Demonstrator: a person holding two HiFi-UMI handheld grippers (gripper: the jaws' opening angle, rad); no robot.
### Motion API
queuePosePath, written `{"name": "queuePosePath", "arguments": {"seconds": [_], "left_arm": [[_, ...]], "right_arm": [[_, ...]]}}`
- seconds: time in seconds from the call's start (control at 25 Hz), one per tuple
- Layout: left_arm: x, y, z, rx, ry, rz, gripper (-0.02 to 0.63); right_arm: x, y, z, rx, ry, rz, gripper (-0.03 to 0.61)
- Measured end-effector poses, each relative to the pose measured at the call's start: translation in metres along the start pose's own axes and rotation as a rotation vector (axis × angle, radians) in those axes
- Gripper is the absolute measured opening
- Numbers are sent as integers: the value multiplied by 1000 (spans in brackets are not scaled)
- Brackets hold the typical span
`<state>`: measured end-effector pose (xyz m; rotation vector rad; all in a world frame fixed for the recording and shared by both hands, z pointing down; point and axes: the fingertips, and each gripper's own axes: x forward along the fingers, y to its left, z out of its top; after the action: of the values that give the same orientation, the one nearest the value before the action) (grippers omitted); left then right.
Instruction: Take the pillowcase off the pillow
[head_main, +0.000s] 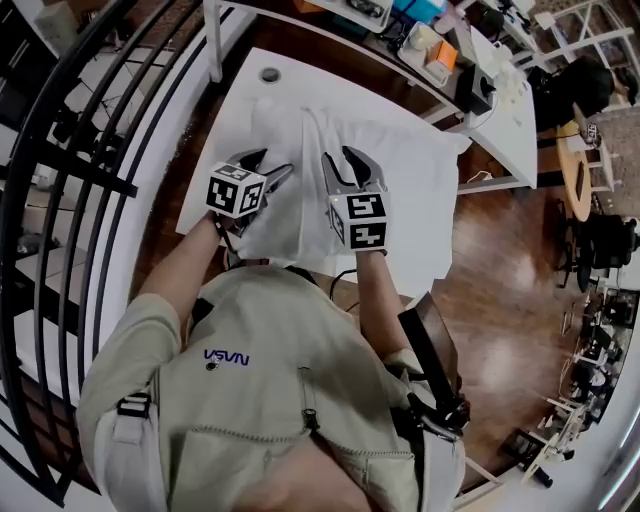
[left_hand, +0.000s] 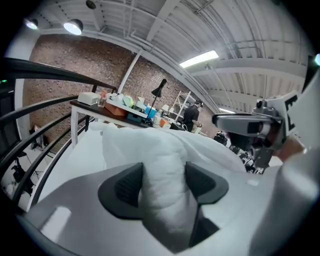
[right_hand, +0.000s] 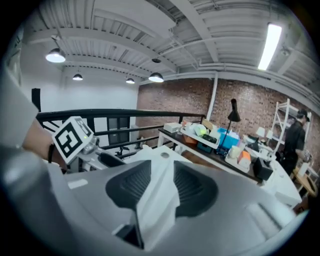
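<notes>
There is one white pillow (head_main: 395, 190), one pillowcase (right_hand: 157, 197), two claws and one white surface (head_main: 225, 110) under them. The pillow lies flat on the surface and covers most of it.

The person reaches both arms forward over the surface. The left arm (head_main: 175, 285) and the right arm (head_main: 378, 290) are nearly side by side. Both claws point away from the person and tip down a little. They are near each other, at the pillow's left part in the head view.

The left claw (head_main: 265, 168) is opened wide, and a thick, fluffy lump of the pillow (left_hand: 165, 165) fills the gap. Both dark pads (left_hand: 129, 184) press on it. The right claw (head_main: 347, 165) is narrower. It pinches a thin, standing fold of the pillowcase between its ribbed pads (right_hand: 192, 187) (the cloth touches both sides).

In the head view I cannot tell where the case ends and the pillow begins, since both are white.

Behind the surface stands a second table (head_main: 505, 110). On it is a white tray (right_hand: 197, 136) with small things in it, a blue box (right_hand: 229, 140) and one black lamp (right_hand: 233, 112). I cannot tell what is in the box.
</notes>
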<state>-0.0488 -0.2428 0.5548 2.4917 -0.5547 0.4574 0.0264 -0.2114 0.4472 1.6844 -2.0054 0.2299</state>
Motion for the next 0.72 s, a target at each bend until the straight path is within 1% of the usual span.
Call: {"name": "queuePosePath", "arguments": {"seconds": [0.12,0.24,0.28,0.32,0.36,0.4,0.52,0.64,0.72], "left_arm": [[-1,-12,-6,81,12,2,194],[-6,-23,-9,182,3,33,104],[-8,-25,-9,213,-2,48,81],[-11,-27,-9,241,-8,60,61],[-15,-30,-8,262,-19,69,50],[-20,-33,-6,277,-34,72,44],[-37,-36,-1,280,-82,68,40],[-57,-34,-6,229,-110,56,39],[-68,-31,-11,187,-125,49,38]], "right_arm": [[31,1,-10,-56,79,32,149],[57,9,-39,-185,240,77,152],[62,11,-47,-220,273,82,150],[64,12,-50,-243,282,76,124],[63,9,-49,-252,273,60,46],[61,2,-45,-245,255,41,8],[50,-33,-36,-180,217,-27,6],[31,-72,-47,-135,217,-105,6],[16,-94,-63,-82,223,-153,6]]}}
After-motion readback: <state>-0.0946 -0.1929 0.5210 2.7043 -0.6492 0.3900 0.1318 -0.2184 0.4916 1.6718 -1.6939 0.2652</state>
